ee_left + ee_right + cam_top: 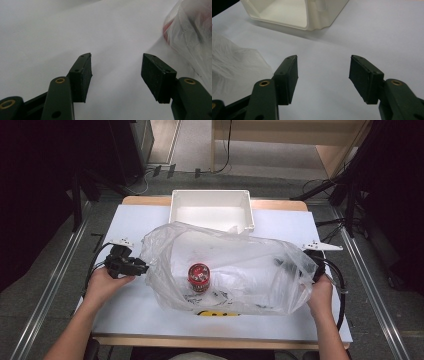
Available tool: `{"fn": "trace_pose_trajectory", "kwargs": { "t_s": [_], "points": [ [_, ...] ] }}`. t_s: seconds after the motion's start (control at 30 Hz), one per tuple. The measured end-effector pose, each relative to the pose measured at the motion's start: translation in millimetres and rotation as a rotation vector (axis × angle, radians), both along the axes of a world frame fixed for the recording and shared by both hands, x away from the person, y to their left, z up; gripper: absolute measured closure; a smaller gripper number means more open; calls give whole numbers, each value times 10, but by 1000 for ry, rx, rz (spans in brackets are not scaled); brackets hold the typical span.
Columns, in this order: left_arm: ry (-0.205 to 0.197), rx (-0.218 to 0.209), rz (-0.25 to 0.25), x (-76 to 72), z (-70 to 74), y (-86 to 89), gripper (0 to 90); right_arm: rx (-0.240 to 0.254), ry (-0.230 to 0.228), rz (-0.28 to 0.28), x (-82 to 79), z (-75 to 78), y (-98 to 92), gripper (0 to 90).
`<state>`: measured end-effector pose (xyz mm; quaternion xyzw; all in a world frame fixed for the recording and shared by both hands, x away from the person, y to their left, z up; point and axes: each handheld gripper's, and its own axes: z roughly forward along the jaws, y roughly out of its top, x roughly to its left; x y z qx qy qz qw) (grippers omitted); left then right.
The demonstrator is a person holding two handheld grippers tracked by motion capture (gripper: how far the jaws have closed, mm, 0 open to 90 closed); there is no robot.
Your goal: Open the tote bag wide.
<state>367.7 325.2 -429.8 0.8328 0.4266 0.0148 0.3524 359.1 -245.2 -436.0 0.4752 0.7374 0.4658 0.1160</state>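
Observation:
A large clear plastic bag [230, 270] lies across the middle of the white table [130, 220], with a red can [198, 277] standing inside it. My left gripper [142, 268] rests at the bag's left edge; its jaws [116, 72] are open over bare table, with the bag [192, 35] off to their right. My right gripper [306, 265] sits at the bag's right end. Its jaws [323, 75] stand open with nothing between them, the bag [234, 65] to their left.
A white plastic bin [211, 210] stands at the back of the table; the right gripper view has the bin [294, 15] ahead. Yellow print [217, 313] shows under the bag near the front edge. Floor rails run along both sides of the table.

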Motion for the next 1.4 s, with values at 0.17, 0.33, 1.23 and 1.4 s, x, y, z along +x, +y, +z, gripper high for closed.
{"fn": "trace_pose_trajectory", "kwargs": {
  "t_s": [0.17, 0.33, 1.23, 1.4],
  "points": [
    [-3, -26, -20, -13, 41, -18, 519, 18, -15, -3, -13, 41, -26, 434],
    [1, -70, -103, 4, 248, -103, 642, 19, -9, 14, -36, 183, -44, 522],
    [-165, -41, -327, 47, 2058, -762, 874, 103, -116, 135, -197, 1493, -103, 900],
    [-192, -44, -363, -26, 2319, -899, 875, 61, -144, 171, -349, 1652, 5, 900]
  ]
}}
